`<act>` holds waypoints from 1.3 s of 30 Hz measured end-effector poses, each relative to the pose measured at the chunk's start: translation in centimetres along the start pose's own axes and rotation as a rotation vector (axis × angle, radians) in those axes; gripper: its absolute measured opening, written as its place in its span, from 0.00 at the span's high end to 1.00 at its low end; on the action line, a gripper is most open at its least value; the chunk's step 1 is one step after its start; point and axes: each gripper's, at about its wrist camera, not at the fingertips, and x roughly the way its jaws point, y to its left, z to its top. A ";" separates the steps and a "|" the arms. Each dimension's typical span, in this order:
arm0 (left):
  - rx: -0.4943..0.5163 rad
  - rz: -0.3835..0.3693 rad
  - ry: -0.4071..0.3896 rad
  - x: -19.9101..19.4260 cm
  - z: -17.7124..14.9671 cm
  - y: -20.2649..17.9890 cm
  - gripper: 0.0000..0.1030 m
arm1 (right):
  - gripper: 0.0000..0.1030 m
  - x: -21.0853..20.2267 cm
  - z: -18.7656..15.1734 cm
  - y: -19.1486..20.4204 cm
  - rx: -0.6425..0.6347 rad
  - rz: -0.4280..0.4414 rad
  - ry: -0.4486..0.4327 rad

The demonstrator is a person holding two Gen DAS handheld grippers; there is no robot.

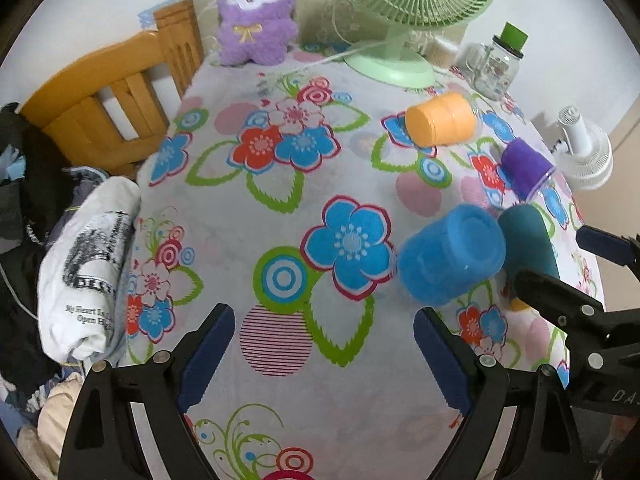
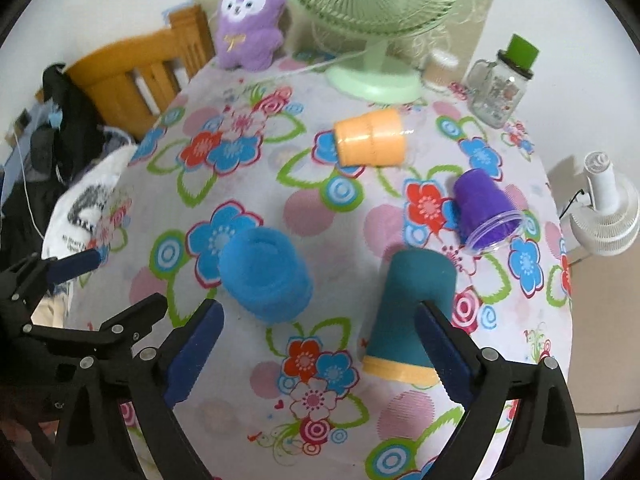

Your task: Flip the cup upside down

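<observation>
Several cups lie on their sides on the flowered tablecloth (image 1: 256, 216). A blue cup (image 1: 450, 254) lies ahead right of my open, empty left gripper (image 1: 324, 344); it also shows in the right wrist view (image 2: 266, 276). A teal cup with a yellow rim (image 2: 412, 312) lies partly between my right gripper's fingers, its rim toward me. My right gripper (image 2: 320, 344) is open with its right finger (image 2: 444, 344) over the cup's side. An orange cup (image 2: 370, 138) and a purple cup (image 2: 484, 210) lie farther back. The teal cup also shows in the left wrist view (image 1: 526, 240).
A green desk fan (image 1: 404, 20), a purple plush toy (image 1: 256, 16) and a glass jar with a green lid (image 1: 500, 62) stand at the table's back. A wooden chair (image 1: 116, 92) and piled clothes (image 1: 84, 268) are left. A white fan (image 2: 604, 208) is right.
</observation>
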 end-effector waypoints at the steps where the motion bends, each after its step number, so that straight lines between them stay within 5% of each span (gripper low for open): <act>1: -0.003 0.005 -0.006 -0.2 0.1 -0.2 0.10 | 0.05 -0.2 0.0 -0.3 0.007 0.006 -0.010; 22: 0.018 0.001 -0.061 -5.7 0.2 -7.7 0.03 | 0.03 -6.2 -2.6 -6.8 0.147 0.019 -0.178; 39: -0.039 0.003 -0.100 -9.1 -2.1 -8.4 0.00 | 0.02 -10.1 -5.6 -8.5 0.204 0.012 -0.228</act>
